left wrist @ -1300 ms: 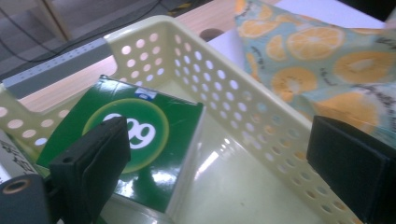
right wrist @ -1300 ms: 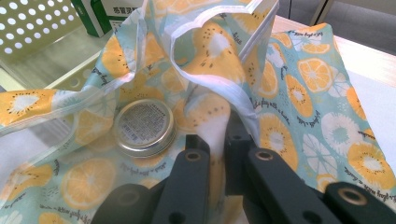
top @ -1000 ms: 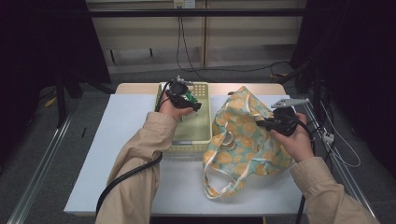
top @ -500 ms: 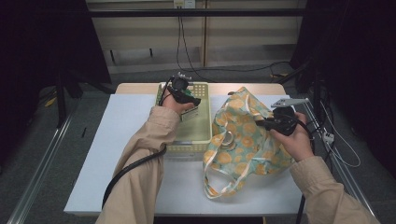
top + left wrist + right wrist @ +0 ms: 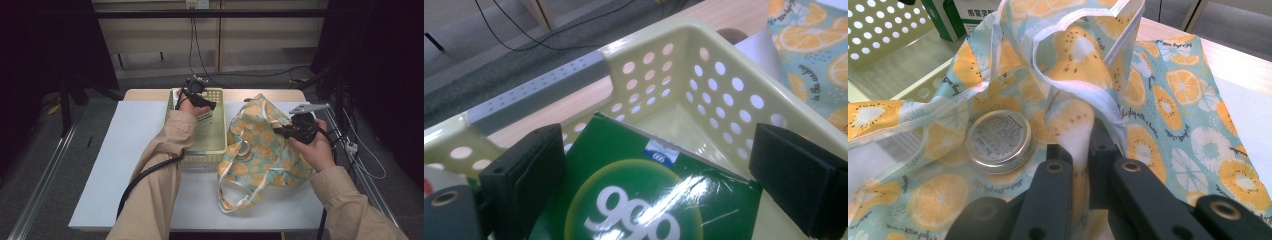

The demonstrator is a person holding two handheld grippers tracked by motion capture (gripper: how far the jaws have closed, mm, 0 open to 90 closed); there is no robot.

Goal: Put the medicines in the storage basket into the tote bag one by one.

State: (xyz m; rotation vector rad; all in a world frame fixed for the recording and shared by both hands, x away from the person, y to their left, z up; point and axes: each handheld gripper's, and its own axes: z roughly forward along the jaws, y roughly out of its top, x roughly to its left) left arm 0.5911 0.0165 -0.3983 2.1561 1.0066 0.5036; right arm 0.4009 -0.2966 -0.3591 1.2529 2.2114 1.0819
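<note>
Inside: green box in basket between spread left jaws; tin in bag, right jaws pinching its fabric.

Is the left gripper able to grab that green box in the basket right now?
Probably yes. The left gripper is open, its jaws on either side of the green box inside the yellow basket. Nothing lies between them, so closing should catch it.

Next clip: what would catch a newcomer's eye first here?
The fruit-print bag right of the table's middle, its edge pinched by the right gripper, with a round tin lying in it. Left of the bag, the open left gripper straddles a green box in the yellow basket.
</note>
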